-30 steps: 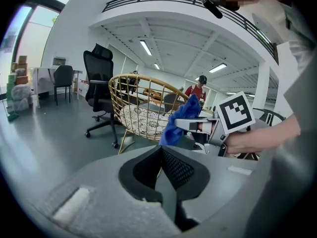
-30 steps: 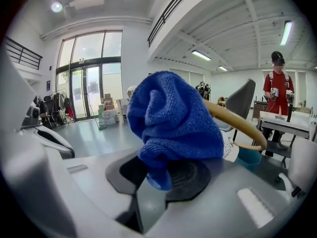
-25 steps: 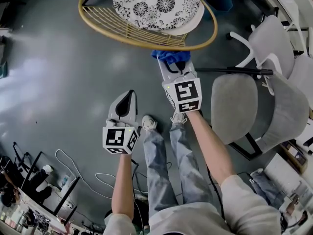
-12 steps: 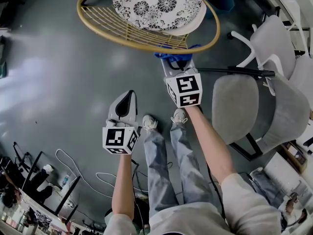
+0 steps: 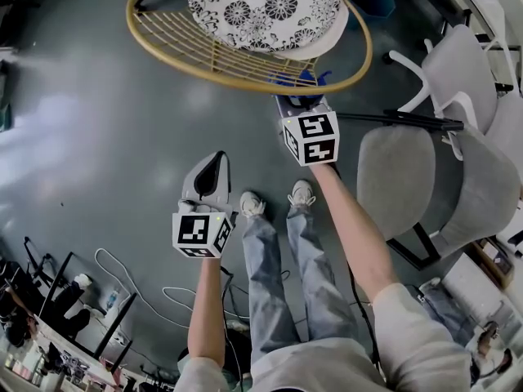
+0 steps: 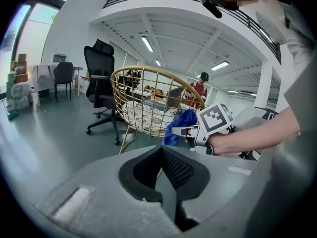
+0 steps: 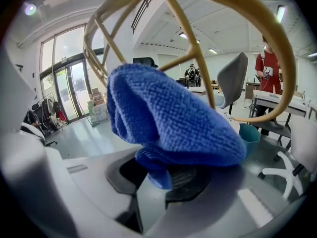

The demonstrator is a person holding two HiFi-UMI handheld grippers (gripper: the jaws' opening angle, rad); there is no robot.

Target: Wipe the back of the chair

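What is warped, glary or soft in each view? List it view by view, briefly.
Head view: pale glare on the glossy grey floor at left. Left gripper view: strong fisheye, black corners, bright ceiling strip lights, mosaic patch at top. Right gripper view: the blue microfibre cloth is sharp down to its weave, the gold wire chair back bows heavily, the windows glare.

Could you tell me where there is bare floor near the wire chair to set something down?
The floor left of the wire chair and left gripper is bare, down to the cables. Right is crowded: grey chairs stand close beside the right gripper, whose jaws hold the cloth.
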